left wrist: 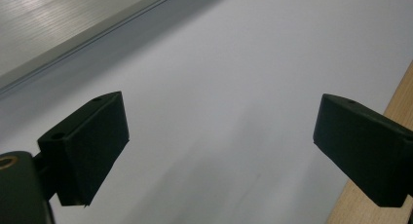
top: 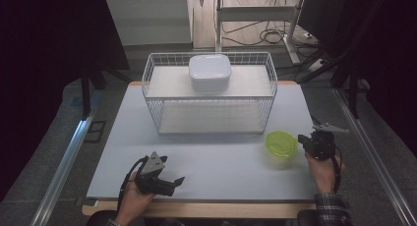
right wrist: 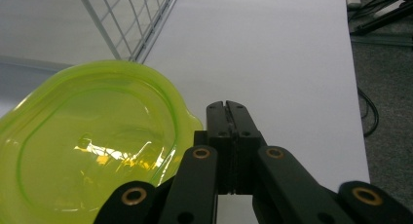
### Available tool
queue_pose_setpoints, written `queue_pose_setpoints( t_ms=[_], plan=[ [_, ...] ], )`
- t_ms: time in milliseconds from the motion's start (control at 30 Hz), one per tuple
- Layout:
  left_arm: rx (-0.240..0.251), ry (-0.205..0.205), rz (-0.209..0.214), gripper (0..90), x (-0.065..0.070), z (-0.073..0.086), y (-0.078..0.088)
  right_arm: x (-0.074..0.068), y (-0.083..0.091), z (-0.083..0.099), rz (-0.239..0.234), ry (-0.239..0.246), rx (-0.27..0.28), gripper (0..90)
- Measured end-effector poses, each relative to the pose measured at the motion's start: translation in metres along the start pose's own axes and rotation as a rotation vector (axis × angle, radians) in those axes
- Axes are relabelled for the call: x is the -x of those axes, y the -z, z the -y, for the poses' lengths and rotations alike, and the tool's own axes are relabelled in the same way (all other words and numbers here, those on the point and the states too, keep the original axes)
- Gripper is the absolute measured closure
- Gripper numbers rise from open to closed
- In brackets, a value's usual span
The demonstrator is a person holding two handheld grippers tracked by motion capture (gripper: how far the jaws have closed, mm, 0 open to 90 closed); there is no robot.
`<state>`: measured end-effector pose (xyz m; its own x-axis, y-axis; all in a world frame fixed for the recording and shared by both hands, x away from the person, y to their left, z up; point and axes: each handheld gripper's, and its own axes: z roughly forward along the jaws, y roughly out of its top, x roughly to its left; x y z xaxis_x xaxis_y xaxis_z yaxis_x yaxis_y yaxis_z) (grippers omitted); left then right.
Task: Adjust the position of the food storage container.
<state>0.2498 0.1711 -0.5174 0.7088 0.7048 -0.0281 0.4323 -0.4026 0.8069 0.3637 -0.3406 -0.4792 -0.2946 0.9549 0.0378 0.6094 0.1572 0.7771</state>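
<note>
Left gripper (top: 178,181): held in the person's left hand (top: 132,199) near the front edge of the table (top: 211,167), left of centre. In the left gripper view its jaws stand wide apart with bare white tabletop between them; released, grasping nothing.
Right gripper (right wrist: 227,105): held in the right hand (top: 322,173) at the table's right side, just beside the lid. In the right gripper view the two jaws are pressed flat together with no gap; clenched. Whether they pinch the lid's rim I cannot tell; the rim's tab lies right against the left side of the jaws.
Lid (top: 281,143): yellow-green, translucent, rounded-square, on the tabletop right of centre, in front of the basket's right corner and apart from it. In the right gripper view it appears tilted; whether it rests flat I cannot tell.
Basket (top: 157,115): white wire, rectangular, open-topped, standing at the middle back of the table.
Box (top: 210,72): white, rounded-square, sitting on a pale board laid across the basket's top, near its centre.
Floor beyond (top: 265,37): cables and metal frame legs behind the table.
</note>
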Motion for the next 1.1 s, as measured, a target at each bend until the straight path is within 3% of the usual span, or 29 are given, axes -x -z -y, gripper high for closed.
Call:
queue_pose_setpoints(
  t_ms=[433, 767, 1100],
  plan=[
    [-0.012, -0.003, 0.001, 5.5, 0.000, 0.000, -0.002, -0.012, -0.012, -0.003, -0.026, 0.018, -0.024, 89.6],
    [-0.012, -0.004, 0.001, 5.5, 0.001, 0.000, -0.002, -0.037, -0.018, -0.006, -0.100, 0.034, -0.045, 89.6],
    [-0.016, -0.005, 0.008, 5.5, 0.002, 0.000, -0.003, -0.072, -0.027, -0.007, -0.189, 0.067, -0.056, 89.6]
  ],
)
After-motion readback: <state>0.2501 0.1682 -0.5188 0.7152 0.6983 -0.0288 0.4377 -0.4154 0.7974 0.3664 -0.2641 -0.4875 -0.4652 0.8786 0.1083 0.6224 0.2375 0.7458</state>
